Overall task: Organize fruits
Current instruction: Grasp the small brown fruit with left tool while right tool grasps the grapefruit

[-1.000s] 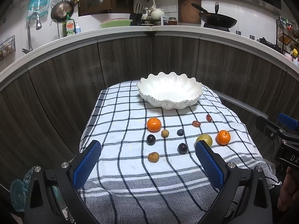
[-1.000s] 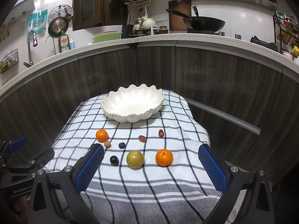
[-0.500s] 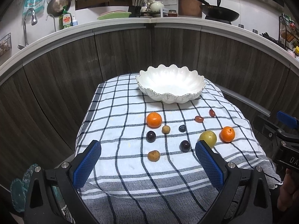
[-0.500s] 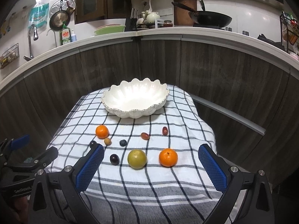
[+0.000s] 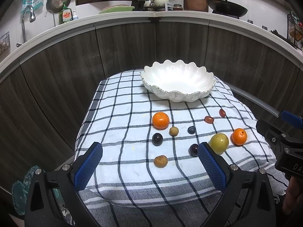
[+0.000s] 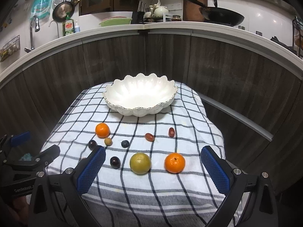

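Left gripper [image 5: 149, 162]: jaws spread wide, nothing between them, raised above the near edge of the checked cloth [image 5: 121, 117]. Its blue pads [image 5: 88, 165] frame the left group of fruit. Right gripper [image 6: 151, 162]: jaws likewise wide apart and empty, above the near edge toward the right side.

Fruit positions, left to right, left wrist view:
- Dark plum [image 5: 157, 139], mid-cloth, ahead of the left gripper.
- Small brown fruit [image 5: 160, 161], nearest the near edge, between the left gripper's pads.
- Left orange [image 5: 160, 120], round and bright, between the plum and the bowl.
- Tan round fruit [image 5: 173, 131], just right of the left orange.
- Blueberry-like dark fruit [image 5: 191, 130], near the cloth's centre.
- Second dark plum [image 5: 193, 149], partly cut off by the left gripper's right pad.
- Two small reddish oval fruits [image 5: 208, 119], toward the right edge.
- Yellow-green round fruit [image 6: 140, 163] and right orange [image 6: 174, 162], side by side but apart, between the right gripper's pads.

White scalloped bowl [image 5: 177, 84]: at the far edge of the cloth, holding no fruit, well apart from both grippers.

In the right wrist view, the small brown fruit is hidden behind the right gripper's left pad. The species of the small fruits cannot be determined.
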A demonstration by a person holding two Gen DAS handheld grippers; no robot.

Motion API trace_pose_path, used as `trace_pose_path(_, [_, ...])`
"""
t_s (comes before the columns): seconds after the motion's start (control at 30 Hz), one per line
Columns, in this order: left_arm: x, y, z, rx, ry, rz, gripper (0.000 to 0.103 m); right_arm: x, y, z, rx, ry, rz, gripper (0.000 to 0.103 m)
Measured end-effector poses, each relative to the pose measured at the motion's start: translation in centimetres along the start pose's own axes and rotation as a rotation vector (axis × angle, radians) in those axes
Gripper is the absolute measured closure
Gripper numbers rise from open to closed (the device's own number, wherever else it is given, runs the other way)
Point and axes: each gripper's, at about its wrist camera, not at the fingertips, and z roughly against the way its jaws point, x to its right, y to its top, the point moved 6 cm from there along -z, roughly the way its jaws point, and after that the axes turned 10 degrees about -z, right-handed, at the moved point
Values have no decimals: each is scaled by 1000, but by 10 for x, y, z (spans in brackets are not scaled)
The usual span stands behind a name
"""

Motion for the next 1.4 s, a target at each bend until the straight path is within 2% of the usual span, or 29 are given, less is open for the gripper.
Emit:
trace_pose_path(0.17, [0, -1, -14, -25, -6, 0, 1, -2, -1, -13, -26, 1, 12, 2])
trace_pose_path(0.37, [0, -5, -31, -61, -25, 8, 8, -6, -4, -31, -58, 10, 23, 7])
trace_pose_path(0.73, [5, -19, -61, -136, -55, 4, 22, -10, -10, -56, -85, 11, 43, 7])
trace_pose_path(0.8, [8, -22, -65, -146, -65, 3, 27, -11, -12, -60, -93, 14, 44, 10])
trace_pose_path(0.93, [11, -26, -72, -158, -71, -10, 29, -13, -17, -71, -116, 23, 44, 16])
trace_pose_path(1.1, [18, -32, -83, -192, -105, -15, 40, -14, -25, -82, -148, 34, 44, 19])
trace_pose_path(1.2, [19, -35, -90, -208, -118, -10, 43, -15, -30, -88, -166, 34, 45, 21])
trace_pose_path(1.27, [20, -37, -94, -221, -129, -3, 49, -15, -32, -92, -178, 33, 44, 23])
trace_pose_path(1.4, [20, -41, -102, -240, -137, 8, 53, -14, -37, -102, -202, 29, 42, 27])
